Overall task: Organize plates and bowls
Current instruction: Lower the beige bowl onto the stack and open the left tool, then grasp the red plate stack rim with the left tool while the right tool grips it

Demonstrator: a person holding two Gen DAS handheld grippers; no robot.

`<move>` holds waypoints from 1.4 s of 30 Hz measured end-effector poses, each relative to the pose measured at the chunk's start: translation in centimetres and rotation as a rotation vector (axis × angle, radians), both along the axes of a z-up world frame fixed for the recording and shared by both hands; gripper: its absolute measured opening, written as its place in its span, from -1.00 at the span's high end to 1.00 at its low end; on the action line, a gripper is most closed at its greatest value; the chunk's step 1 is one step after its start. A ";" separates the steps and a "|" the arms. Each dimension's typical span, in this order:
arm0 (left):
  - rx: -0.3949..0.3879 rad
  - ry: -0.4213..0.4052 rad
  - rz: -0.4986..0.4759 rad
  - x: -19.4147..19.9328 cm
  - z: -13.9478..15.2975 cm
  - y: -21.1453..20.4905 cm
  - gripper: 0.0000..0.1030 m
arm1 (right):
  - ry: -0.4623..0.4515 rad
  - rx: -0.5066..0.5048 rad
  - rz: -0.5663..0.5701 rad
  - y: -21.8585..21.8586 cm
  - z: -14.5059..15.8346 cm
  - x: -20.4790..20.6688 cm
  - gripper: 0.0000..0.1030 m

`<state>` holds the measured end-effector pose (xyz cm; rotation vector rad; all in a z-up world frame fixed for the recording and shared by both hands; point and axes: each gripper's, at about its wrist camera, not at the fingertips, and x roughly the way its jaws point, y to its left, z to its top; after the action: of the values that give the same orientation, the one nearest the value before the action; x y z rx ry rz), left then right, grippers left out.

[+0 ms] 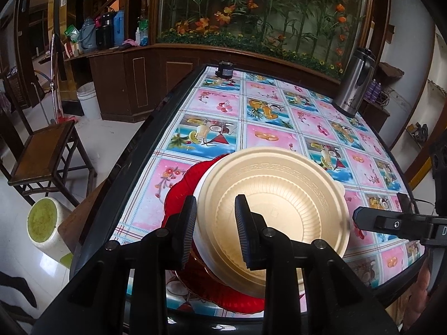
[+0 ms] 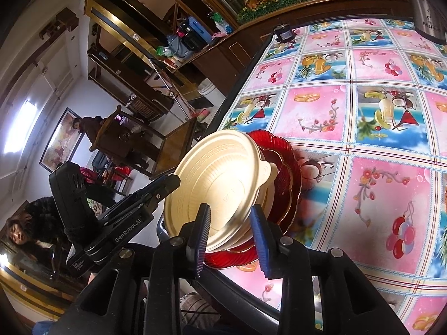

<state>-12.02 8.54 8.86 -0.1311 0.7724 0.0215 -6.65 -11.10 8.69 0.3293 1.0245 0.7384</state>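
Cream-gold plastic, ribbed and round: a shallow bowl (image 1: 279, 195), with white walls of the same shape nested under it, sits right between both sets of tongs. The left gripper (image 1: 216, 198) straddles the bowl's near-left rim, one black ridged pad outside against the white wall and the other inside the bowl. Whether those pads actually press, I cannot tell. The right gripper (image 2: 231, 208) straddles the opposite rim with its jaws apart: the black pad lies over the inside, while the blue pad stands clear of the outer edge.

Directly under the bowl, and spreading out beyond the fingertips, is a stack of red scalloped glass plates (image 1: 181, 184). They rest near the front edge of a dark-rimmed table (image 1: 268, 136) covered in a pink-and-blue fruit-print cloth.

Well ahead of the tongs, a steel vacuum flask (image 1: 353, 83) stands at the far right, and a small black device (image 1: 225, 69) sits on the far edge. Off to the left is a wooden chair (image 1: 42, 150); beyond it all, glass-fronted artificial flowers (image 1: 265, 8).
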 end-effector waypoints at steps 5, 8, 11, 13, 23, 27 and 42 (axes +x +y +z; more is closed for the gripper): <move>0.053 -0.021 0.017 -0.3 0.2 -0.4 0.49 | -0.002 0.001 -0.003 0.0 0.0 -0.1 0.37; 0.084 -0.032 0.029 -0.5 0.3 -0.5 0.15 | -0.007 0.002 -0.007 -0.1 0.1 -0.3 0.37; 0.091 -0.040 0.030 -0.6 0.4 -0.5 0.11 | -0.009 0.008 -0.010 -0.3 0.1 -0.4 0.36; 0.088 -0.043 0.030 -0.7 0.5 -0.4 0.11 | -0.010 0.011 -0.014 -0.5 0.1 -0.4 0.36; 0.011 -0.047 0.023 -1.1 1.1 1.1 0.11 | -0.026 0.023 -0.052 -2.3 0.2 -0.3 0.35; -0.062 -0.027 0.064 -1.1 0.8 3.8 0.11 | -0.022 0.021 -0.088 -3.6 -0.5 0.1 0.24; -0.298 0.114 0.054 -0.1 -5.4 8.6 0.39 | 0.061 -0.034 -0.116 -3.9 -5.3 2.2 0.23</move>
<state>-12.17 17.16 3.49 -0.4373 0.8831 -0.0354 -4.44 -15.04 3.36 0.3804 1.0651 0.6092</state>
